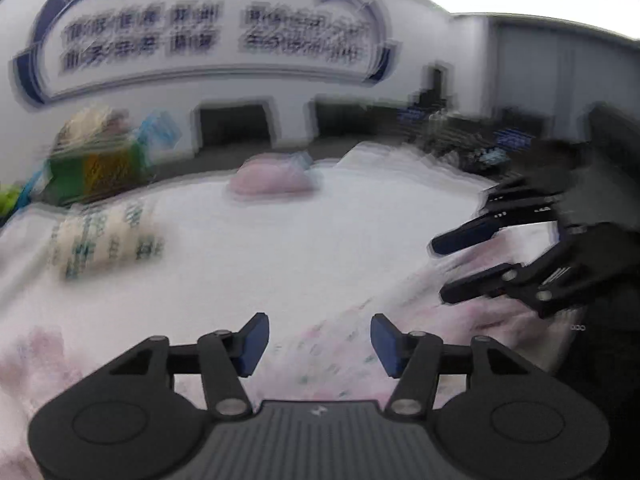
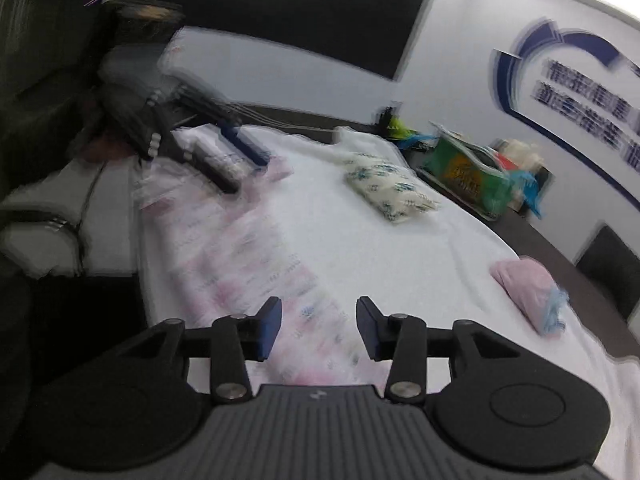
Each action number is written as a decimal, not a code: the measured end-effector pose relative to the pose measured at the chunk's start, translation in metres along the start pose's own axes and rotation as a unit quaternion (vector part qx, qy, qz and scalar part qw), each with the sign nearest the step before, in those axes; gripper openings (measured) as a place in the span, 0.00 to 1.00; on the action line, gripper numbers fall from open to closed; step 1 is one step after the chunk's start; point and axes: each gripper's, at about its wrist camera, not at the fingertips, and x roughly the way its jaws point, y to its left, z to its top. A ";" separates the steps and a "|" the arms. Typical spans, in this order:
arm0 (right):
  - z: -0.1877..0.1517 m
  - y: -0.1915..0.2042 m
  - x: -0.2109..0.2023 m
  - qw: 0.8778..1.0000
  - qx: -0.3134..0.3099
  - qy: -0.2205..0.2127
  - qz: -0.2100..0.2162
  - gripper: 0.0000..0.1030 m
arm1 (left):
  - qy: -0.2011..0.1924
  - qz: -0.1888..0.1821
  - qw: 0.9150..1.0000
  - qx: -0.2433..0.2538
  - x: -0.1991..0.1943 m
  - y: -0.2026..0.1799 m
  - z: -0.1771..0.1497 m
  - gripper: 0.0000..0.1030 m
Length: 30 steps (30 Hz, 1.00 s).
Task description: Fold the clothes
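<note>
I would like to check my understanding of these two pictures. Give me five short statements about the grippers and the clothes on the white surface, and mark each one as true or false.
1. The left gripper is open and holds nothing. True.
2. The right gripper is shut on the pink patterned garment. False: it is open, with the garment visible in the gap between its fingers.
3. A folded floral garment lies on the white surface. True.
4. The folded pink garment lies on top of the floral one. False: they lie apart.
5. The green bag sits in the middle of the white surface. False: it is beyond its edge.
</note>
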 end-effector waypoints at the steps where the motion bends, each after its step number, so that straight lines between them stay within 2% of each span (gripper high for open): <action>1: -0.004 0.001 0.004 1.000 0.020 0.003 -0.015 0.40 | 0.014 0.018 1.000 -0.017 0.010 0.001 -0.005 0.52; 4: -0.015 0.003 0.016 0.995 0.081 0.011 -0.060 0.39 | 0.024 0.061 0.997 -0.037 0.020 0.003 -0.023 0.52; 6: -0.023 0.004 0.025 0.988 0.121 0.016 -0.089 0.33 | 0.012 0.070 0.997 -0.027 0.018 0.001 -0.031 0.53; 10: -0.038 0.007 0.041 0.968 0.200 0.027 -0.148 0.24 | -0.006 0.082 0.997 -0.014 0.012 -0.004 -0.042 0.54; 11: -0.041 0.007 0.045 0.961 0.220 0.030 -0.162 0.17 | -0.008 0.082 0.996 -0.014 0.012 -0.004 -0.042 0.54; 14: -0.053 0.009 0.057 0.938 0.278 0.038 -0.204 0.09 | -0.011 0.082 0.996 -0.014 0.018 0.002 -0.043 0.54; 16: -0.065 0.001 0.046 0.910 0.317 0.047 -0.265 0.09 | -0.009 0.079 0.997 -0.015 0.017 0.002 -0.042 0.54; 17: -0.071 -0.004 0.039 0.892 0.324 0.061 -0.308 0.11 | -0.009 0.077 0.997 -0.016 0.017 0.003 -0.042 0.54; 19: -0.078 -0.010 0.027 0.867 0.325 0.096 -0.366 0.14 | -0.010 0.075 0.997 -0.014 0.017 0.004 -0.043 0.54; 20: -0.078 -0.014 0.021 0.867 0.318 0.106 -0.370 0.15 | -0.010 0.074 0.997 -0.015 0.017 0.004 -0.043 0.53; 21: -0.072 -0.017 0.011 0.884 0.293 0.091 -0.352 0.17 | -0.010 0.074 0.997 -0.015 0.017 0.004 -0.043 0.53; 22: -0.065 -0.018 0.000 0.905 0.263 0.068 -0.328 0.33 | -0.010 0.075 0.997 -0.014 0.017 0.004 -0.043 0.53; 23: -0.059 -0.018 -0.009 0.929 0.220 0.042 -0.293 0.69 | -0.010 0.075 0.997 -0.014 0.017 0.004 -0.043 0.54; 24: -0.052 -0.017 -0.018 0.952 0.173 0.016 -0.252 0.84 | -0.010 0.075 0.997 -0.014 0.017 0.004 -0.042 0.54; 25: -0.044 -0.020 -0.021 0.969 0.137 0.010 -0.207 1.00 | -0.010 0.075 0.997 -0.014 0.017 0.004 -0.042 0.54; 27: -0.028 -0.030 -0.016 0.990 0.079 0.024 -0.114 0.99 | -0.010 0.075 0.997 -0.014 0.018 0.004 -0.042 0.54; 28: -0.020 -0.037 -0.010 0.995 0.055 0.037 -0.070 0.99 | -0.010 0.075 0.997 -0.013 0.018 0.004 -0.042 0.54; 30: -0.011 -0.049 0.009 0.998 0.016 0.066 0.007 0.99 | -0.009 0.075 0.997 -0.013 0.018 0.004 -0.042 0.54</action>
